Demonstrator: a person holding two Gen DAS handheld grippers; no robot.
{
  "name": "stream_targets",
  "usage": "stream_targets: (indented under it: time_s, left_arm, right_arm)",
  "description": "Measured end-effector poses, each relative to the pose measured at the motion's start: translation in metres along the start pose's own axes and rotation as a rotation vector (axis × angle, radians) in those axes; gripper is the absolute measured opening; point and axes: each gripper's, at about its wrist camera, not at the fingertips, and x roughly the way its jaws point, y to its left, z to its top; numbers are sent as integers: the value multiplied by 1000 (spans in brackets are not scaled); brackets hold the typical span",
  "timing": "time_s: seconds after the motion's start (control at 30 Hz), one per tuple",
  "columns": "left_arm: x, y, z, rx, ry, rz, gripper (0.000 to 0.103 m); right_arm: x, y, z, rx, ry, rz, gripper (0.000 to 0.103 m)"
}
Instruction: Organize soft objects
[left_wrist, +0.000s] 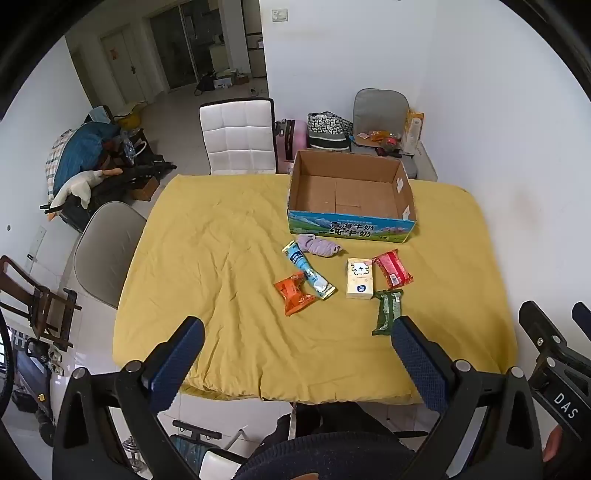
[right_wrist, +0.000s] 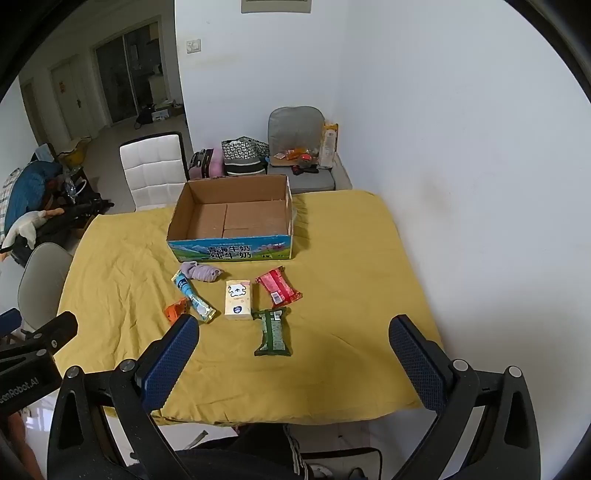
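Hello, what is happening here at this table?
A person holds a claw in each hand above a yellow-covered table. The left claw and right claw are both open and hold nothing. The cardboard box is empty. Six soft items lie before it, among them a purple sock, a tissue pack and a green packet. Nothing is sorted yet.

Soft packets and a sock laid out before an open box

The cardboard box (right_wrist: 232, 225) stands open and empty. Just in front lies a crumpled lilac sock (right_wrist: 205, 273), touching a blue tube packet (right_wrist: 193, 297) that overlaps an orange packet (left_wrist: 293, 293). A cream tissue pack (right_wrist: 239, 299) lies flat between these and a red packet (right_wrist: 279, 288); a green packet (right_wrist: 273, 332) lies nearest.
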Motion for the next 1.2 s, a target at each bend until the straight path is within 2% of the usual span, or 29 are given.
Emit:
stream_targets:
  time_s: [0.53,1.2]
  left_arm:
    - [7,4,6,-3,-15,3,103]
    - [-4,1,9,11,-29,1,103]
  right_arm:
    - [-3,3,3,16,-50,-18,103]
    - [-5,0,5,28,-72,-33,103]
